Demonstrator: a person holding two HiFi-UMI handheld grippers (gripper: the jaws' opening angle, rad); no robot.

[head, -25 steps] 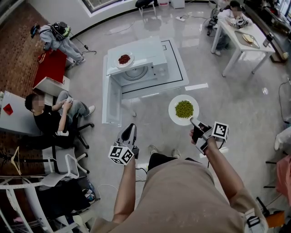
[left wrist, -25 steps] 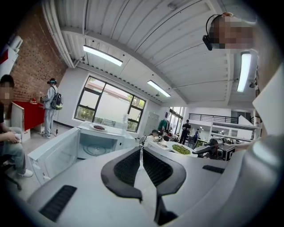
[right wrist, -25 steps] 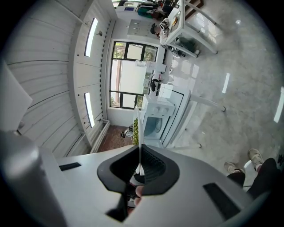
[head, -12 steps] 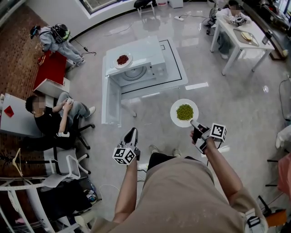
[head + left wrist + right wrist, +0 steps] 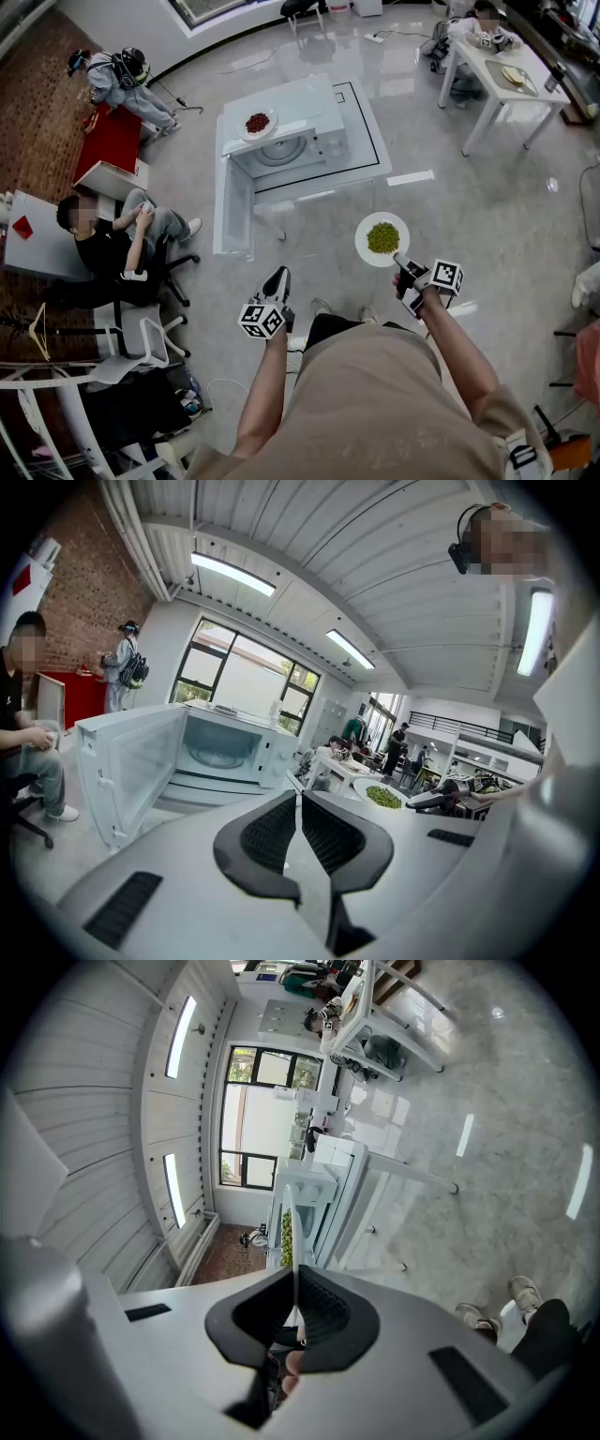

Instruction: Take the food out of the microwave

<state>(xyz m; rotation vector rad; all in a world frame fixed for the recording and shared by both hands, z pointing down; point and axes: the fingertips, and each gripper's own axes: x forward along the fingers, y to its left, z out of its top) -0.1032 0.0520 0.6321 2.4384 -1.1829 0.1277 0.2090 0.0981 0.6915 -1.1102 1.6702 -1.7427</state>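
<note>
A white plate of green peas (image 5: 382,239) hangs over the floor in front of the white microwave (image 5: 291,141), whose door (image 5: 232,211) stands open to the left. My right gripper (image 5: 405,267) is shut on the plate's near rim. In the right gripper view the plate (image 5: 286,1232) shows edge-on between the closed pads of that gripper (image 5: 294,1279). My left gripper (image 5: 277,281) is shut and holds nothing. Its own view has the gripper (image 5: 299,797) low in front, the open microwave (image 5: 225,752) beyond, and the pea plate (image 5: 380,796) to the right. The microwave's cavity looks empty.
A small plate of red food (image 5: 257,123) sits on top of the microwave. A person sits in an office chair (image 5: 112,239) at the left beside a white desk (image 5: 28,239). Another white table (image 5: 511,80) with a seated person stands at the far right.
Both grippers have sunk and drawn back toward the body. The pea plate has gone with the right gripper, farther from the microwave.
</note>
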